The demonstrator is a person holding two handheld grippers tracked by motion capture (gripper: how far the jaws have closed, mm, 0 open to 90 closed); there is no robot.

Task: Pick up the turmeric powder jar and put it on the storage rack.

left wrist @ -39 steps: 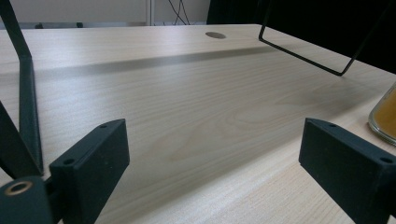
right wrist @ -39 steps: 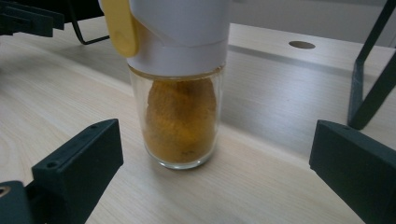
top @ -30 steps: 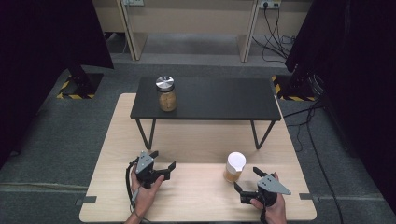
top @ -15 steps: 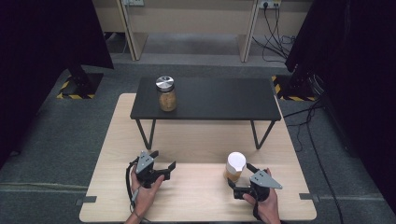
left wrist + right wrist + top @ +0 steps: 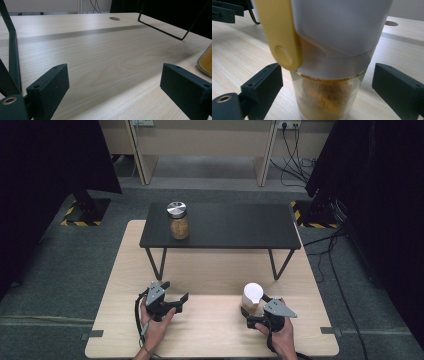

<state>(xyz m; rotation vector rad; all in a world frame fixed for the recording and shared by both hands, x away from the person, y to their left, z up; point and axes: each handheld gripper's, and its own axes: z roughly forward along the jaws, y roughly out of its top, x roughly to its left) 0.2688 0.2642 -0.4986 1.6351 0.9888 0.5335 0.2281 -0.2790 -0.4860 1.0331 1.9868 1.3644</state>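
A glass jar (image 5: pixel 252 296) with a white lid and a yellow clasp, holding brown-orange powder, stands on the light wooden table (image 5: pixel 210 270) at the front right. My right gripper (image 5: pixel 254 306) is open, with its jaws on either side of this jar (image 5: pixel 329 75) and gaps visible on both sides. My left gripper (image 5: pixel 176 291) rests open at the front left over bare wood (image 5: pixel 100 55), with nothing between its fingers. The jar's edge (image 5: pixel 206 61) shows at the far right of the left gripper view. A second jar (image 5: pixel 178 220), with a silver lid, stands on the black side table (image 5: pixel 235 227).
The black side table stands on thin wire legs (image 5: pixel 277 265) across the back of the wooden table. Cables (image 5: pixel 320 245) trail over the floor at the right. Black drapes (image 5: pixel 45 180) hang at both sides.
My right gripper has moved left and forward until its open jaws flank the white-lidded jar. The left gripper and both jars have stayed put.
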